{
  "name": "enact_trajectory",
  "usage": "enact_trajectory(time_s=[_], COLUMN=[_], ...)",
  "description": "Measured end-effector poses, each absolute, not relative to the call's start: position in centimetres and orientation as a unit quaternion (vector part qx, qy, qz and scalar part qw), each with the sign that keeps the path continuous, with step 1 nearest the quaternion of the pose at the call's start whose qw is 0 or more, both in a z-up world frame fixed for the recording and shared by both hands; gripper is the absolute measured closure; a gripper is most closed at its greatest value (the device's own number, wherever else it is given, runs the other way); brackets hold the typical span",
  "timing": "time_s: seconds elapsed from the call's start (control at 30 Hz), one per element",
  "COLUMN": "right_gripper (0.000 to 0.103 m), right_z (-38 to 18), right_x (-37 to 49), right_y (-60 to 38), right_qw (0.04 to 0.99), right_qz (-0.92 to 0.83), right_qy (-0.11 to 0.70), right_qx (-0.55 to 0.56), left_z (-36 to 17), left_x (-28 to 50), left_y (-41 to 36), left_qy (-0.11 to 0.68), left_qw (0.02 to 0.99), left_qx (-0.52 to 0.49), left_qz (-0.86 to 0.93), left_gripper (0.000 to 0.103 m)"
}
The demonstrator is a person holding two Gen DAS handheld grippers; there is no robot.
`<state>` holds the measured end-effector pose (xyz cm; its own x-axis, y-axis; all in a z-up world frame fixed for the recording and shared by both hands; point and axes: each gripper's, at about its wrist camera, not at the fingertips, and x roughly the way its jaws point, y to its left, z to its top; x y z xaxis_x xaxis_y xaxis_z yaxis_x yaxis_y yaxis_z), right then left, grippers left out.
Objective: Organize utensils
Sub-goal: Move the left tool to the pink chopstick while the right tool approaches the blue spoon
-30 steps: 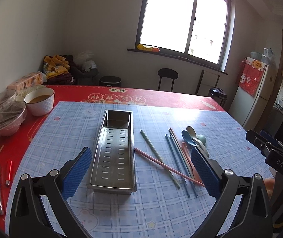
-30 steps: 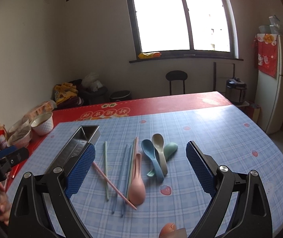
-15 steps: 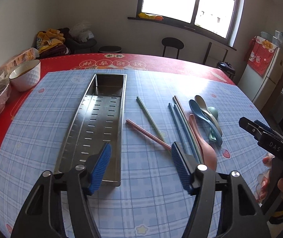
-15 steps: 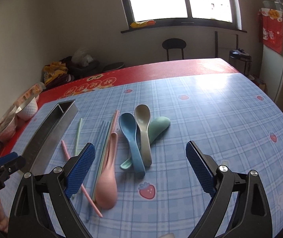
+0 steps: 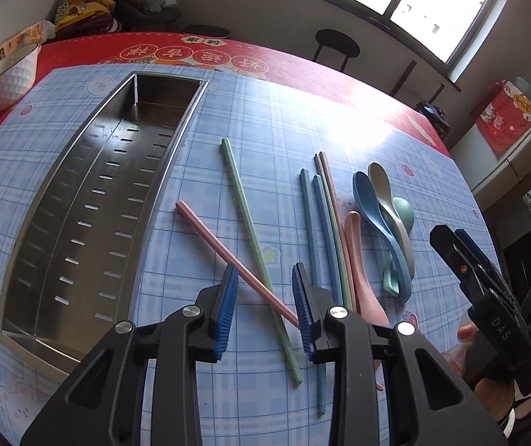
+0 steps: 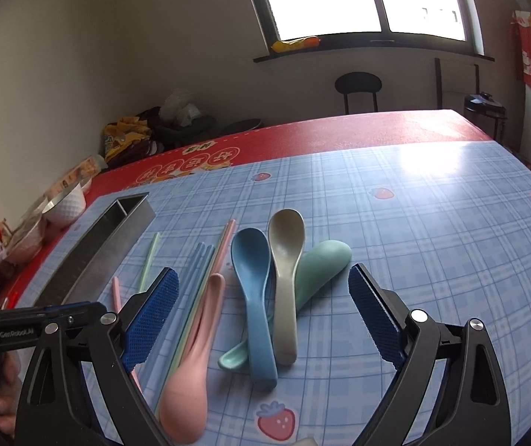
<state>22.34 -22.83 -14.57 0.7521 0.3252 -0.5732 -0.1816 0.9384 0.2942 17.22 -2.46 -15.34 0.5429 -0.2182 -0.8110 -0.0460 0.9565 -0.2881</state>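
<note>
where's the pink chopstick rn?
In the left wrist view, the pink chopstick lies diagonally on the blue tablecloth, right of the steel tray, crossing the green chopstick, its near end between the left gripper pads.

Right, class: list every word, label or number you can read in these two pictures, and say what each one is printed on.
"DAS" – on the right tongs, seen from the left wrist.
"GenRobot.AI" – on the left tongs' body, seen from the right wrist.
Yellow Chinese characters in circles on the red cloth: too distorted to read with confidence.
Characters on the red hanging on the fridge: too small.
Print on the snack bags: blurred.
No numbers.
</note>
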Motion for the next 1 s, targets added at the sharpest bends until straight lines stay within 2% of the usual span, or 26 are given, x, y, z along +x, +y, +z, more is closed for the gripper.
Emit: enact_trajectory(time_s=[0.13, 0.37, 0.53, 0.6, 1.0], right_gripper=[0.014, 0.014, 0.014, 0.014, 0.013], right_z=[-15.0, -15.2, -15.2, -15.2, -15.3], right_x=[22.4, 22.2, 22.2, 22.3, 22.3], right_y=[-24.2, -24.1, -24.4, -24.5, -24.6], right_qw=[0.923, 0.924, 0.925, 0.924, 0.922], right_qz=[0.130, 0.121, 0.118, 0.116, 0.117], right_qy=[0.332, 0.333, 0.331, 0.332, 0.335], right_qx=[0.144, 0.141, 0.147, 0.151, 0.153], left_z=[-16.1, -17.2, -17.5, -17.2, -17.5], left_x=[18.2, 18.7, 18.6, 18.5, 17.1], left_y=[-2.4, -2.4, -2.8, -2.9, -3.7], left_qy=[0.489, 0.503, 0.496, 0.489, 0.497], left_qw=[0.858, 0.849, 0.855, 0.862, 0.864], left_qx=[-0.154, -0.164, -0.148, -0.132, -0.075], left_qz=[-0.035, -0.023, -0.021, -0.019, -0.026], left_gripper=[0.074, 0.074, 0.096, 0.101, 0.098])
